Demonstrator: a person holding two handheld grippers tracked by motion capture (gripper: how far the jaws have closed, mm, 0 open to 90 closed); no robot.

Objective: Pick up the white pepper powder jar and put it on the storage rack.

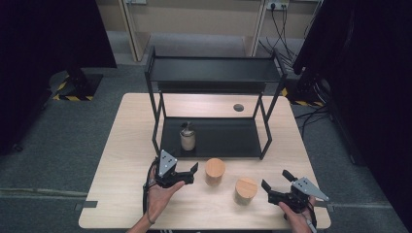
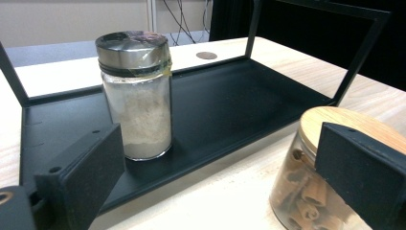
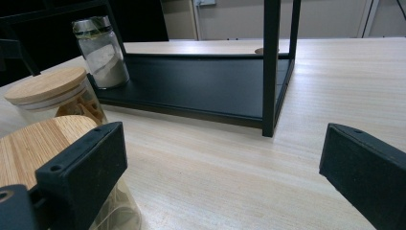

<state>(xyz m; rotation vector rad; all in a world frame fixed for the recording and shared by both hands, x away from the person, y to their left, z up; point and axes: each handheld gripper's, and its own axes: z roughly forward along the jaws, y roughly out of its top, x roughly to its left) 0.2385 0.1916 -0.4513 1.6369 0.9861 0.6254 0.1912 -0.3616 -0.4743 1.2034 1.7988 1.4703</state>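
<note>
Table of pale wood, black two-tier rack at back. We hold left gripper near front left of rack, jaws apart, nothing between. Shaker jar with metal lid stands upright on lower shelf, just ahead. Wooden-lidded jar stands just right of left gripper. Second wooden-lidded jar stands near right gripper, jaws apart, empty.
</note>
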